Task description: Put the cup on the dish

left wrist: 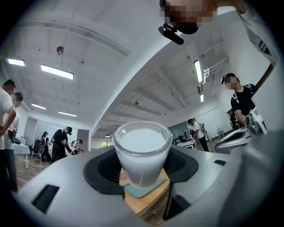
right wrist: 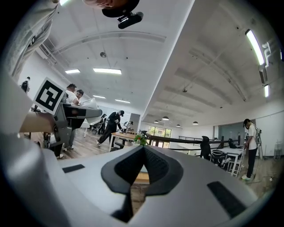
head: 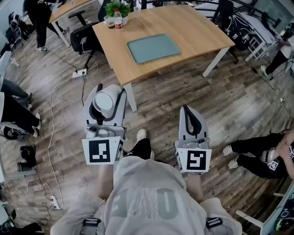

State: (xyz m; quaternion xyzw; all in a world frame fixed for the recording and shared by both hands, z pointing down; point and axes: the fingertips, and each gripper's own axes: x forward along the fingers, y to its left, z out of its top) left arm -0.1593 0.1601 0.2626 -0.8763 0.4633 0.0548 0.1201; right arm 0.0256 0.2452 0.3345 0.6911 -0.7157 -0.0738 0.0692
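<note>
A frosted white cup (head: 106, 100) (left wrist: 142, 150) sits clamped between the pads of my left gripper (head: 106, 103) (left wrist: 142, 170), held over the wooden floor just short of the table's near corner. The dish, a flat teal tray (head: 153, 47) (left wrist: 142, 189), lies in the middle of the wooden table (head: 202, 36), ahead and to the right of the cup. My right gripper (head: 192, 120) (right wrist: 141, 166) hangs beside the left one, its jaws meeting at the tips with nothing between them.
A potted plant (head: 118, 8) and a small bottle (head: 118, 19) stand at the table's far left corner. A black office chair (head: 85, 37) sits left of the table. Cables and a power strip (head: 79, 72) trail over the floor. People sit at both sides (head: 257, 158).
</note>
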